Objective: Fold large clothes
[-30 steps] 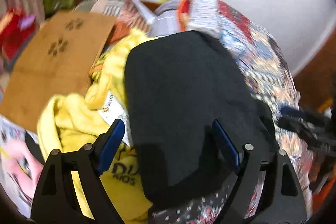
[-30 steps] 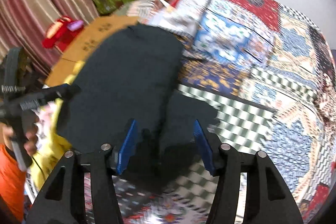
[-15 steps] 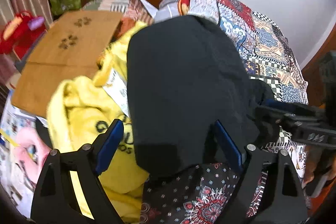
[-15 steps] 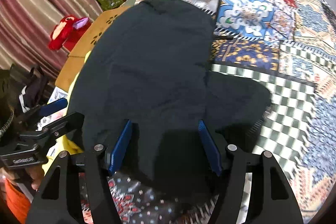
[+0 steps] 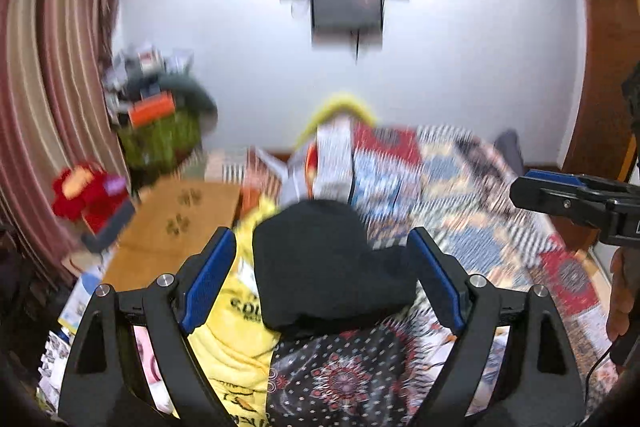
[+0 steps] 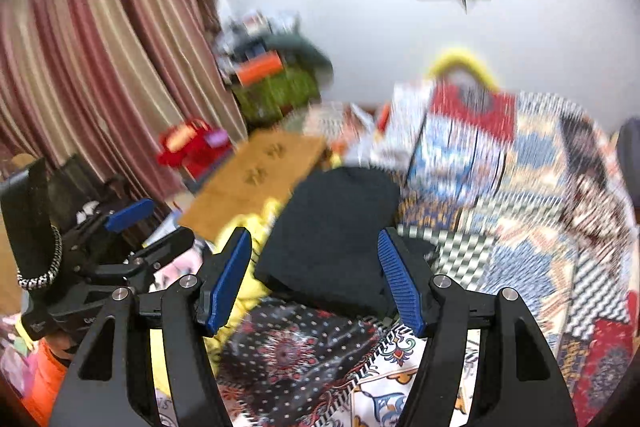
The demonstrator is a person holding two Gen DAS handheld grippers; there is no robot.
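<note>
Both grippers have lifted back, jaws wide, holding nothing; black garment (image 5: 328,267) lies folded on the bed (image 5: 472,211) beside a yellow shirt (image 5: 232,339). Risk: loose right flap unfolding, snagging neighbouring clothes

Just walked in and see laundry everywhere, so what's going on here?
A person is folding clothes on a patterned bedspread with two handheld grippers. The black garment lies there folded into a compact bundle, beside a yellow garment. The left gripper and right gripper are both open, holding nothing, raised above the bed.
</note>
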